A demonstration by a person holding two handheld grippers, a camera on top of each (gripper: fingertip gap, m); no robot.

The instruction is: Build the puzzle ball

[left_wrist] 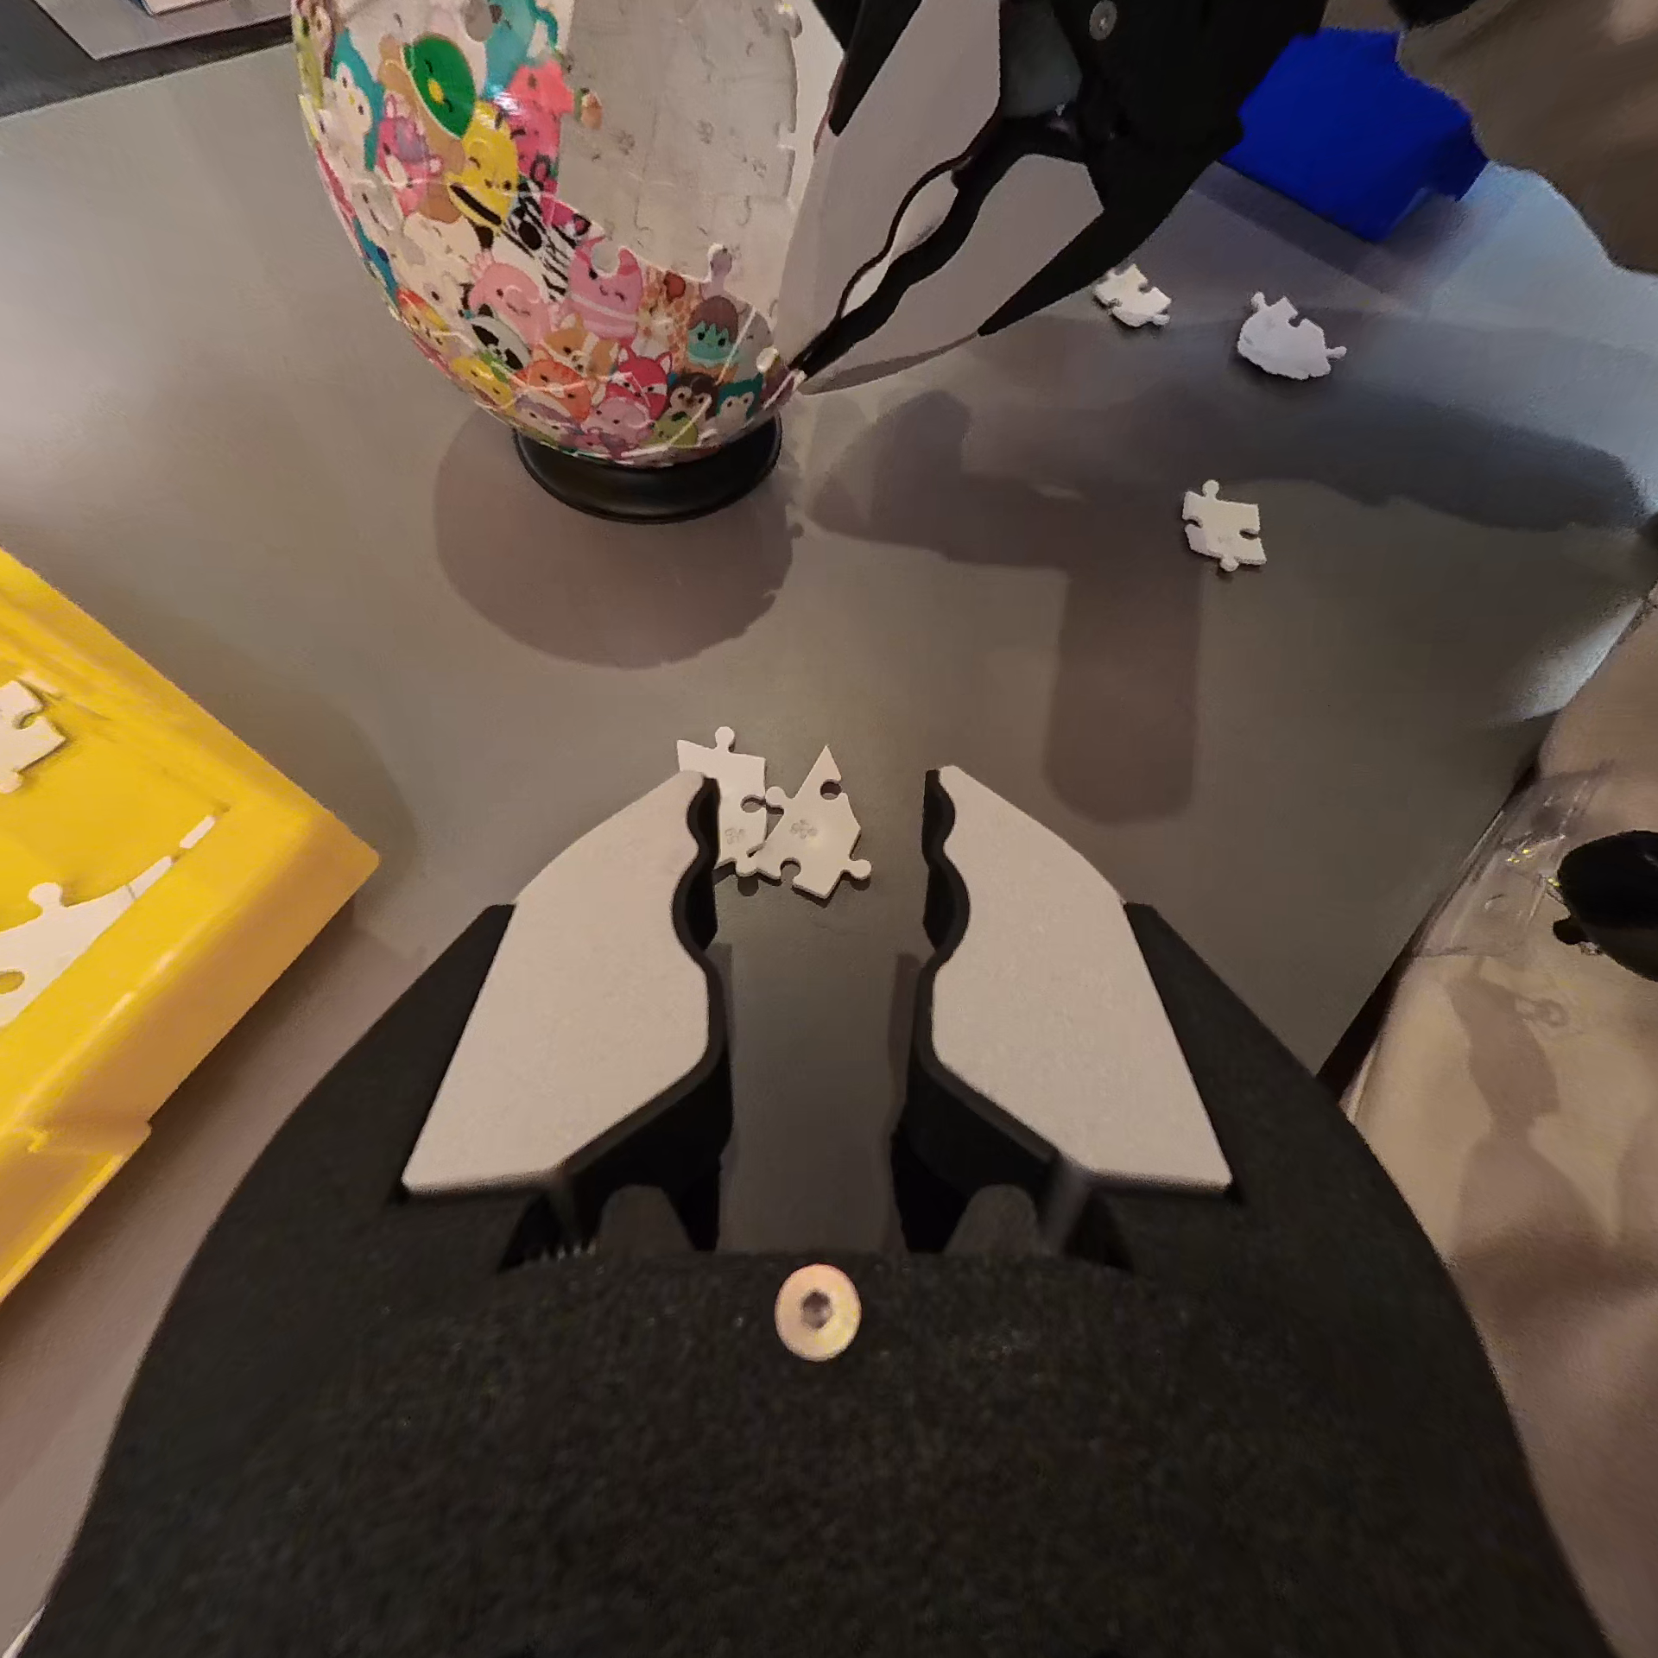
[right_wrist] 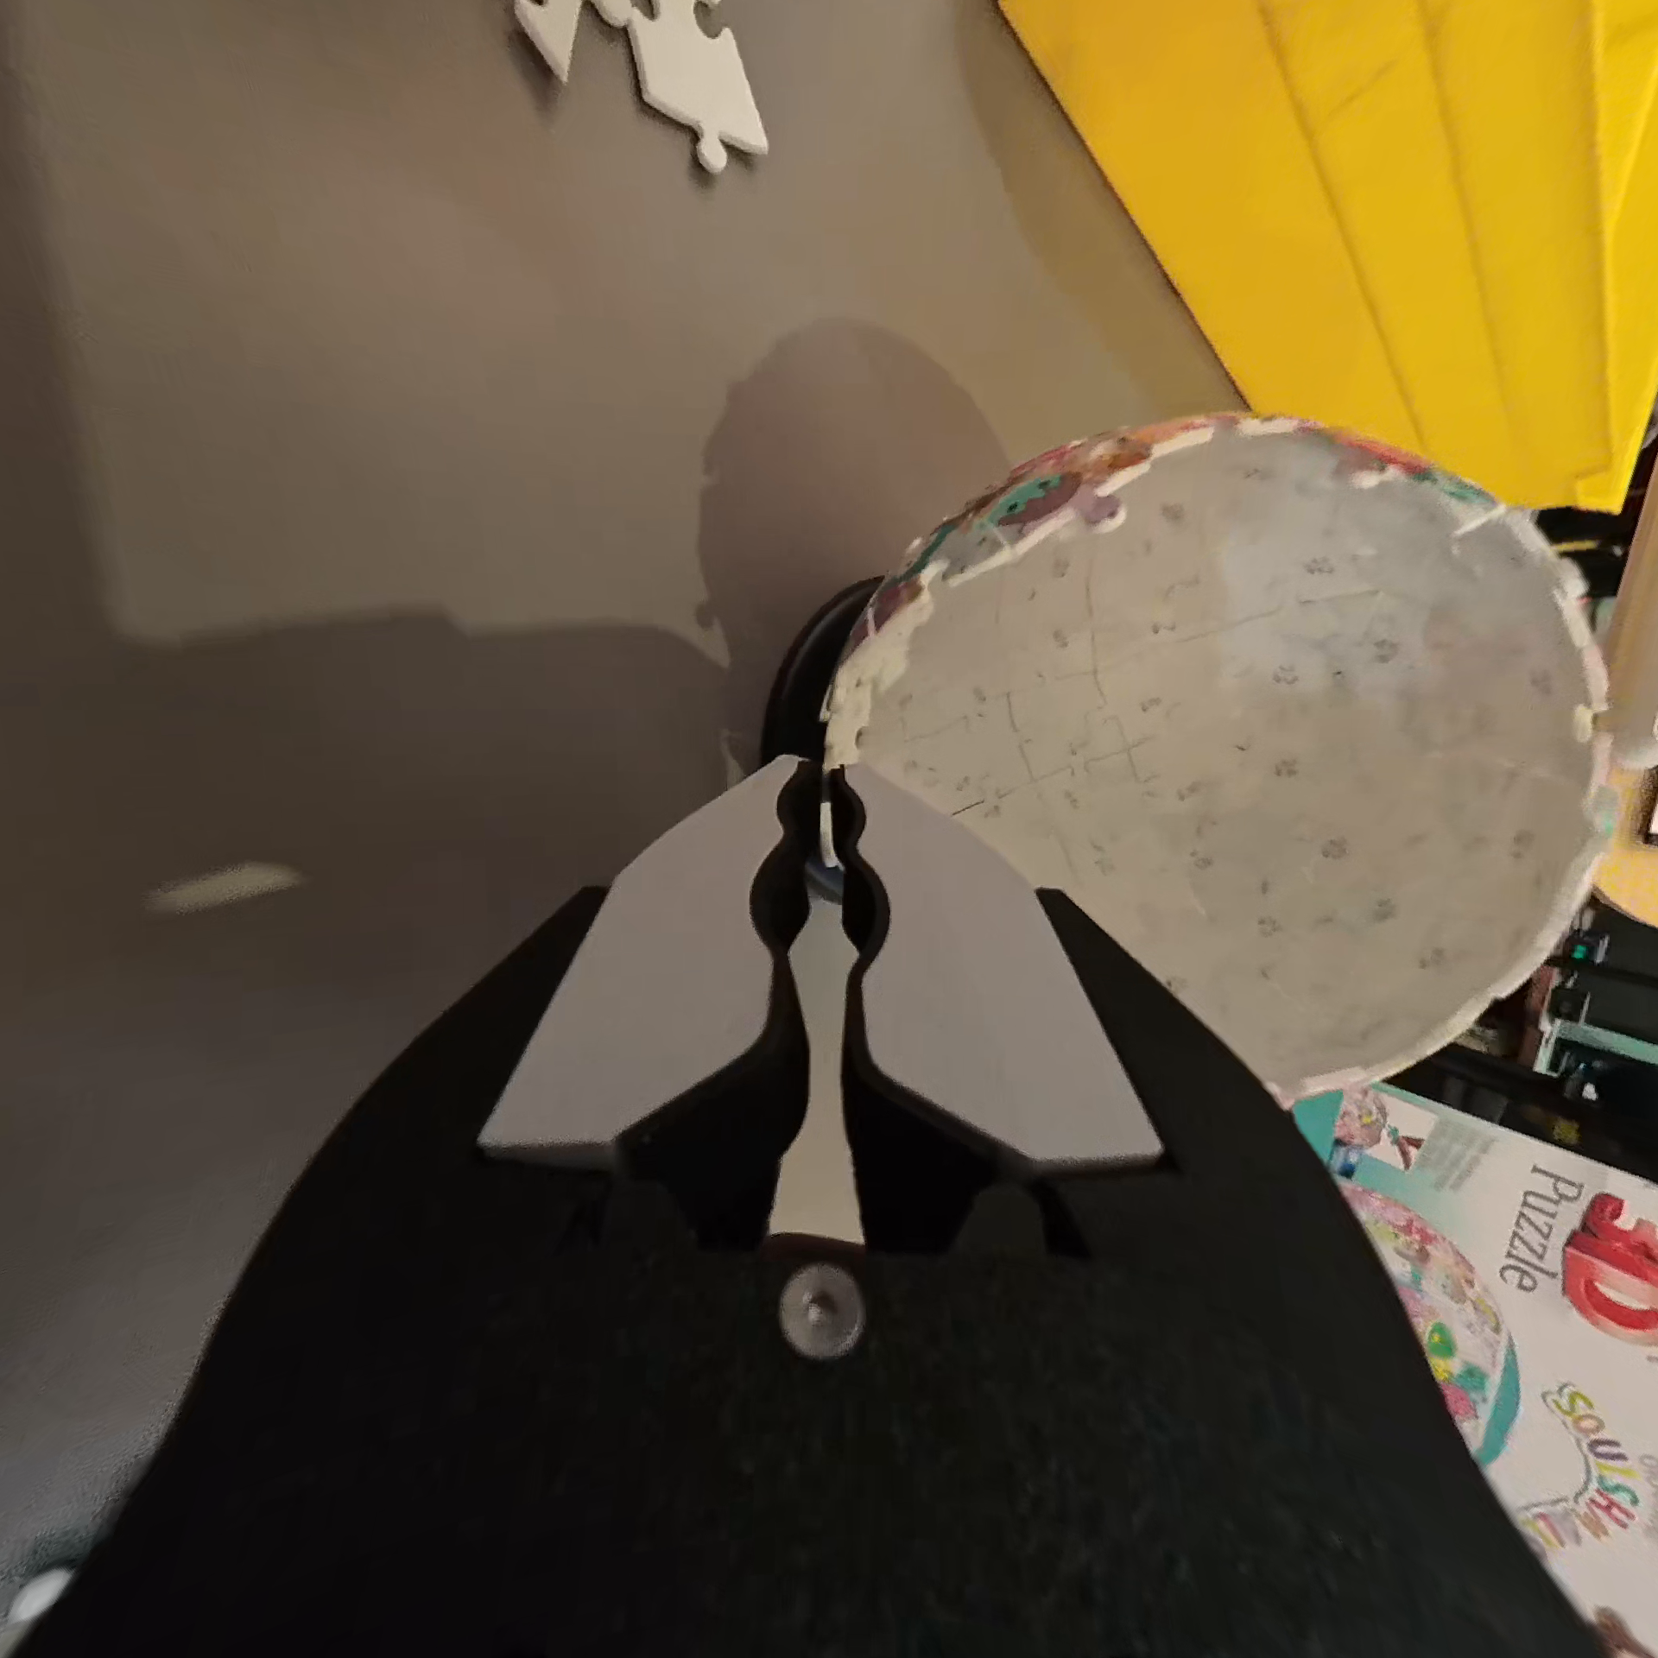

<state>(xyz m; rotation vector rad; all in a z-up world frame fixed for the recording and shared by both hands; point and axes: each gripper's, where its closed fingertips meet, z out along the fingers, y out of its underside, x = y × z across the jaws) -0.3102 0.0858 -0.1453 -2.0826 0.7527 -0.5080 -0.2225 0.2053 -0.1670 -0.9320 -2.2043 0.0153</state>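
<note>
We hold the left gripper (left_wrist: pixel 818 812) low over the grey table (left_wrist: pixel 269 466), pointing away from us, its two fingers spread wide with nothing between them. Two white puzzle pieces (left_wrist: pixel 781 821), linked and lying blank side up, sit on the table right at its tips, one partly tucked under the left finger.

Our right gripper (right_wrist: pixel 824 789) reaches in from the far right and slants down to the lower edge of the puzzle ball (left_wrist: pixel 538 269). Its fingers are nearly closed, pinching a thin white piece (right_wrist: pixel 827 830) that stands edge-on between the wavy pads, right at the ball's jagged open rim.

The ball is a half-built shell: glossy cartoon animals in bright colours outside, matte white inside with faint seams and small printed marks. It stands on a round black base (left_wrist: pixel 646 475) in the far middle of the table.

Three more white pieces (left_wrist: pixel 1225 525) lie scattered to the right. A yellow plastic tray (left_wrist: pixel 161 942) with loose pieces sits near left, a blue box (left_wrist: pixel 1346 135) far right. In the right wrist view a printed puzzle box (right_wrist: pixel 1525 1328) carries lettering, which we leave unread.
</note>
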